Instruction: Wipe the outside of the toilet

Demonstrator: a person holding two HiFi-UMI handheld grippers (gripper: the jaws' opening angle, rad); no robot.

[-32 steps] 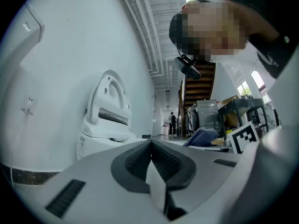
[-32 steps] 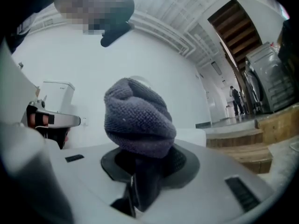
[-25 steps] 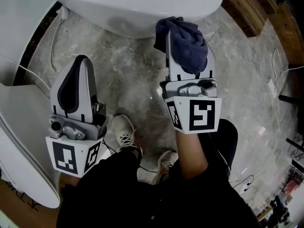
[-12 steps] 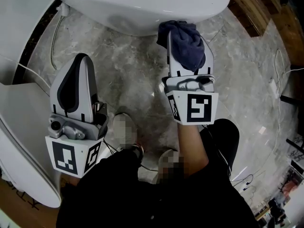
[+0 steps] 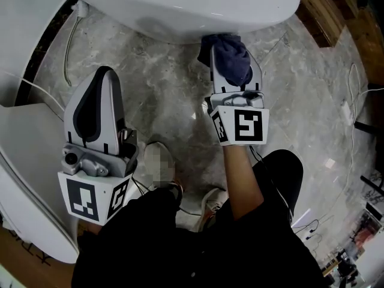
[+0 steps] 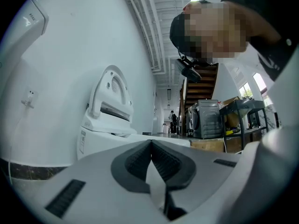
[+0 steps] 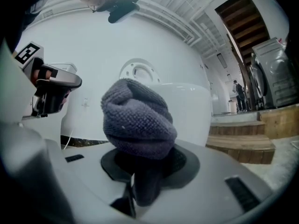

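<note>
The white toilet bowl (image 5: 180, 8) fills the top of the head view, its underside curving over the marble floor. My right gripper (image 5: 231, 62) is shut on a dark blue cloth (image 5: 231, 57), and the cloth's bunched end reaches up against the bowl's lower front. In the right gripper view the cloth (image 7: 138, 120) bulges out of the jaws, with the white bowl (image 7: 187, 111) right behind it. My left gripper (image 5: 99, 92) hangs lower left, shut with nothing in it, away from the bowl. The left gripper view looks past its closed jaws at a second toilet (image 6: 110, 125).
Another white toilet seat (image 5: 30, 179) lies along the left edge. A cable (image 5: 69, 47) runs down the floor by the wall. Wooden steps (image 5: 318, 11) rise at the upper right. The person's legs and shoes (image 5: 159, 167) stand just below the grippers.
My right gripper has moved up and forward with the cloth, from just short of the bowl to touching its lower front. The left gripper has stayed put.
</note>
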